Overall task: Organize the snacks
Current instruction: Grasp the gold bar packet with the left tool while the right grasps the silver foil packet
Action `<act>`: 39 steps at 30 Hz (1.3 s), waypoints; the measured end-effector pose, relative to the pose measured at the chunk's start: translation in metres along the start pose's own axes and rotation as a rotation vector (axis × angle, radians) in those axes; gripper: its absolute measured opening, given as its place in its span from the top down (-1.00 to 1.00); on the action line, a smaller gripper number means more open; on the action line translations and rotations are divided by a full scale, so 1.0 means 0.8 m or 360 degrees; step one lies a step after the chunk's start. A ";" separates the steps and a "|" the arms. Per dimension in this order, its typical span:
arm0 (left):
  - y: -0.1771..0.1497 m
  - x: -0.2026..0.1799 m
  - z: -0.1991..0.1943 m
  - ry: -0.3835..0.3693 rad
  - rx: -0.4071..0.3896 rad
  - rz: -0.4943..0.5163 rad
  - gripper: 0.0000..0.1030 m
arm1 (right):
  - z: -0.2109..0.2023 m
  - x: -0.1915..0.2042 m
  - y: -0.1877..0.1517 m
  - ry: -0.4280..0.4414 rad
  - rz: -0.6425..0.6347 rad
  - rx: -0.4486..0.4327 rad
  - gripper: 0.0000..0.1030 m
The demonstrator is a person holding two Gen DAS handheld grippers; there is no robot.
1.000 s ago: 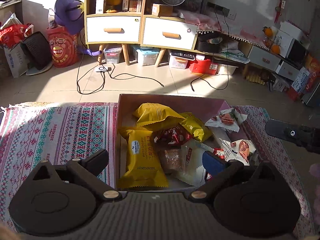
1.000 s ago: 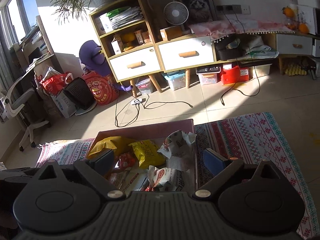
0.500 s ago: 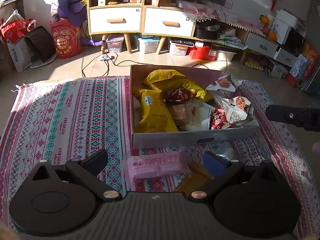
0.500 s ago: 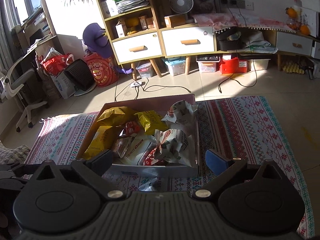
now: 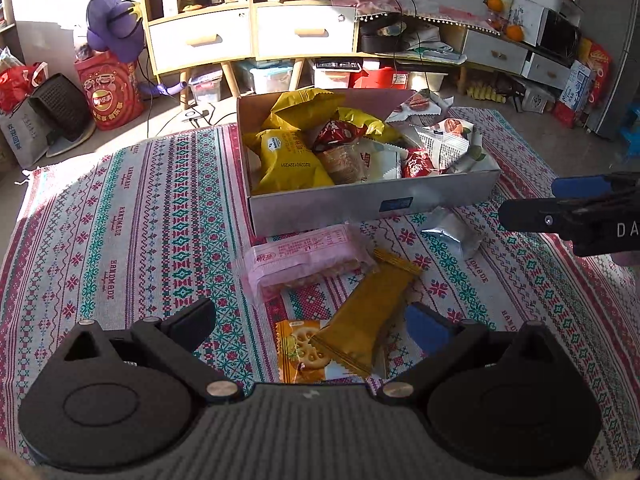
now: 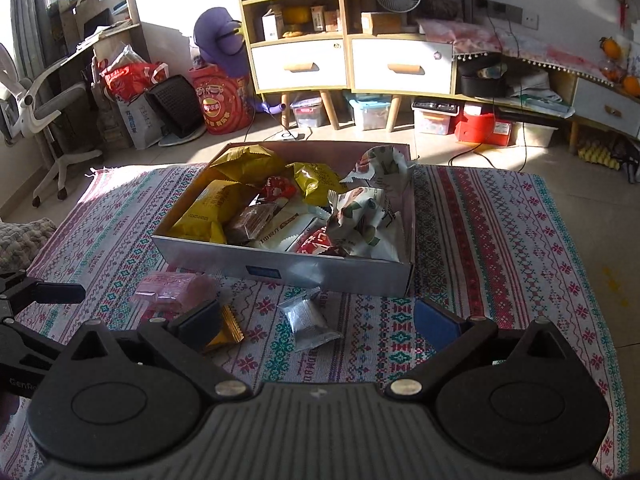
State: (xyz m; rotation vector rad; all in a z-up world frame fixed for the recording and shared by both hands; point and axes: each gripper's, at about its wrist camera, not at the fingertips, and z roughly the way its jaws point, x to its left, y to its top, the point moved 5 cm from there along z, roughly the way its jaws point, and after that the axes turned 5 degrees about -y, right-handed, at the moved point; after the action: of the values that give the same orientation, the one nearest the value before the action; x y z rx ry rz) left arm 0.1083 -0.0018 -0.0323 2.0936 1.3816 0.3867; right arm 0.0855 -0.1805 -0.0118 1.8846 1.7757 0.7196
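One box point(image 5: 360, 204); four loose packets: pink point(image 5: 304, 258), mustard point(image 5: 366, 320), orange point(image 5: 298, 354), silver point(image 6: 310, 322).

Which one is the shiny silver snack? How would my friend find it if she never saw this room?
Start at the big open box full of snacks on the patterned cloth. Look on the cloth just in front of the box's near wall, where a few packets lie loose. The silver packet is the small, crinkly foil one; its neighbours are pink and orange-brown.
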 end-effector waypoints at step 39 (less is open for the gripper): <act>0.009 -0.034 0.060 -0.0210 0.0156 0.0053 0.14 | 0.067 0.004 -0.030 -0.0104 -0.0096 0.0285 -0.90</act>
State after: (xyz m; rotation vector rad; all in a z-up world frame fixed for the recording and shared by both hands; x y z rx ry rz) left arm 0.1282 -0.0433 -0.0627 2.1818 1.3138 0.1934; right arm 0.1016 -0.1739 -0.0679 1.9347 1.9011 0.4862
